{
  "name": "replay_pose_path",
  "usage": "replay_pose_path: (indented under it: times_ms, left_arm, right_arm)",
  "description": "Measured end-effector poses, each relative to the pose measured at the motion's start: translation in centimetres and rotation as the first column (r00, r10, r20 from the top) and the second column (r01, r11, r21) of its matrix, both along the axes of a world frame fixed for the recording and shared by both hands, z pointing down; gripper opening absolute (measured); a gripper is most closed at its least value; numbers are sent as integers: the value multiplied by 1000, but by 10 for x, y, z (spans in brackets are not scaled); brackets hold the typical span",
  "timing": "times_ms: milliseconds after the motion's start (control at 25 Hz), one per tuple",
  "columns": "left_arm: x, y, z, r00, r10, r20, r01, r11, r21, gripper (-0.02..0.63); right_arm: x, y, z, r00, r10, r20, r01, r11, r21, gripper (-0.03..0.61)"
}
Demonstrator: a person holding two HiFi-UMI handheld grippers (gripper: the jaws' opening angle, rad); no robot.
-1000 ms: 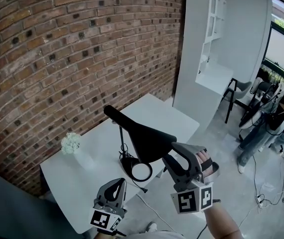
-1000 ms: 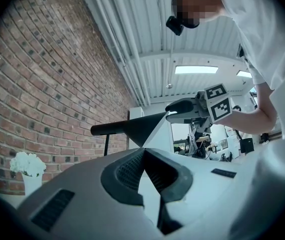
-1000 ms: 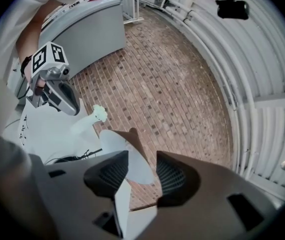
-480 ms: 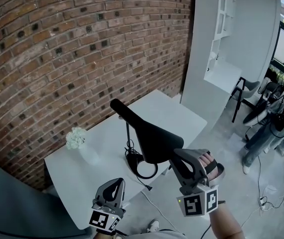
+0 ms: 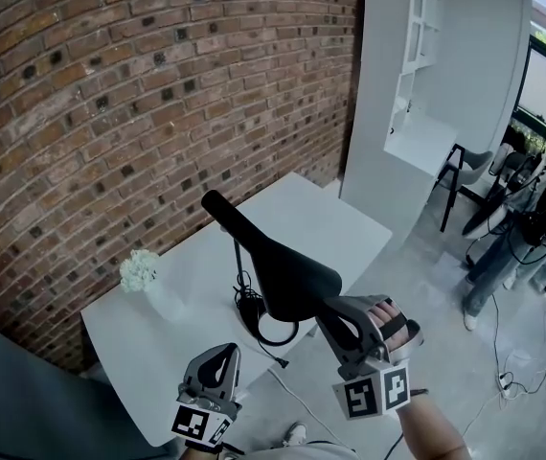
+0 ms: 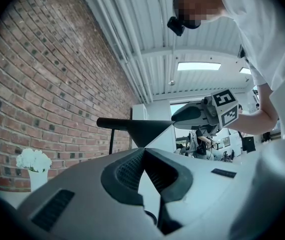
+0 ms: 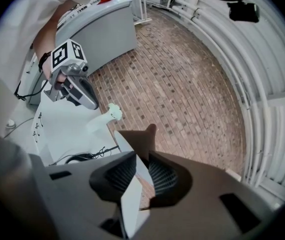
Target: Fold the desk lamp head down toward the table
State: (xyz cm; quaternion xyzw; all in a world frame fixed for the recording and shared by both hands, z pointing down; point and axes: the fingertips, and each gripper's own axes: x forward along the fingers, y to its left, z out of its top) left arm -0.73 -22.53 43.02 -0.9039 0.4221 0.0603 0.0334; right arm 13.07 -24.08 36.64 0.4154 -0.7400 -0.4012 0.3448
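A black desk lamp stands on the white table (image 5: 335, 220). Its long head (image 5: 271, 262) slopes down from the far left to the near right, above a thin stem and a ring base (image 5: 266, 329). My right gripper (image 5: 329, 305) is shut on the wide near end of the head. In the right gripper view the head (image 7: 138, 138) sits between the pads, white underside to the left. My left gripper (image 5: 217, 360) hangs shut and empty over the table's near edge. Its jaws meet at the tips in the left gripper view (image 6: 143, 151).
A small vase of white flowers (image 5: 141, 274) stands on the table's left end. The brick wall (image 5: 139, 94) runs behind the table. A tall white cabinet (image 5: 417, 84) is at the far right, with a chair (image 5: 469, 175) and a person (image 5: 532, 228) on the floor beyond.
My right gripper has sunk a little with the wide end of the lamp head, so the head slopes more steeply. The left gripper has stayed in place.
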Motion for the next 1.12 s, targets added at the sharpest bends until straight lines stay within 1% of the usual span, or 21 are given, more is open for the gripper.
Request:
replay_pose_path:
  times_ms: [560, 1120]
  left_arm:
    - [0, -2, 5, 1000, -1, 8, 1, 1000, -14, 8]
    - [2, -3, 11, 1000, -4, 8, 5, 1000, -17, 8]
  right_arm:
    - [-1, -2, 26, 1000, 4, -13, -5, 998, -61, 80]
    - [-4, -7, 55, 999, -17, -46, 12, 993, -117, 92]
